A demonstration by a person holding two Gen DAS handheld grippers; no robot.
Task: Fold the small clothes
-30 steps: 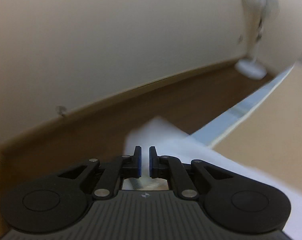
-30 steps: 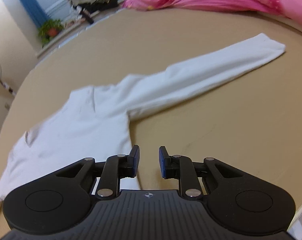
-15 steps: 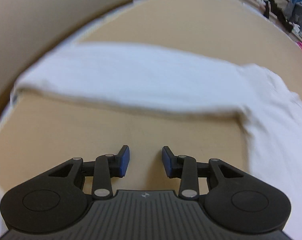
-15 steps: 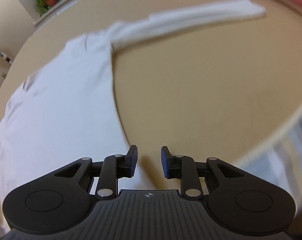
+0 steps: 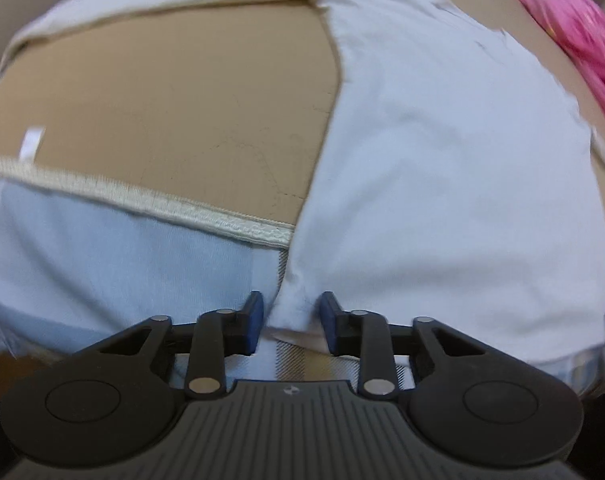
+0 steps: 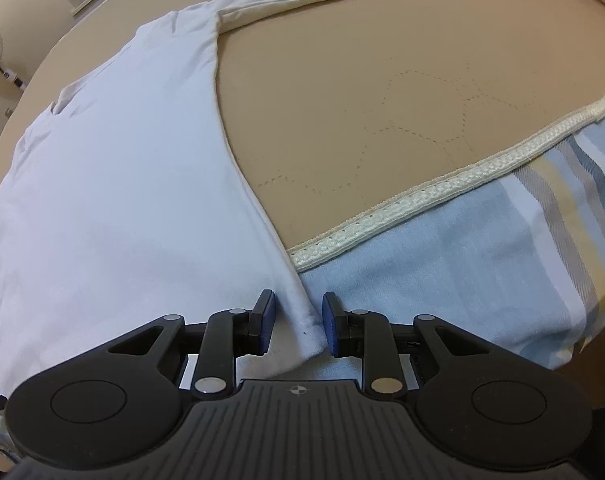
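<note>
The left gripper points steeply down at the near left hem corner of the white shirt; its jaws are closing, cloth between them but pads not yet pressing. The right gripper is tilted down too, jaws narrow w/ the near right hem corner in the gap, not pinched. The shirt lies flat on the tan mattress, sleeves spread at the far side, hem over the blue striped sheet.

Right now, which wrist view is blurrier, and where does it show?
Left wrist view: motion smear on the white shirt and pink bedding. Right wrist view: sharp, the mattress stitching and piping crisp. Both bow from fisheye.
</note>
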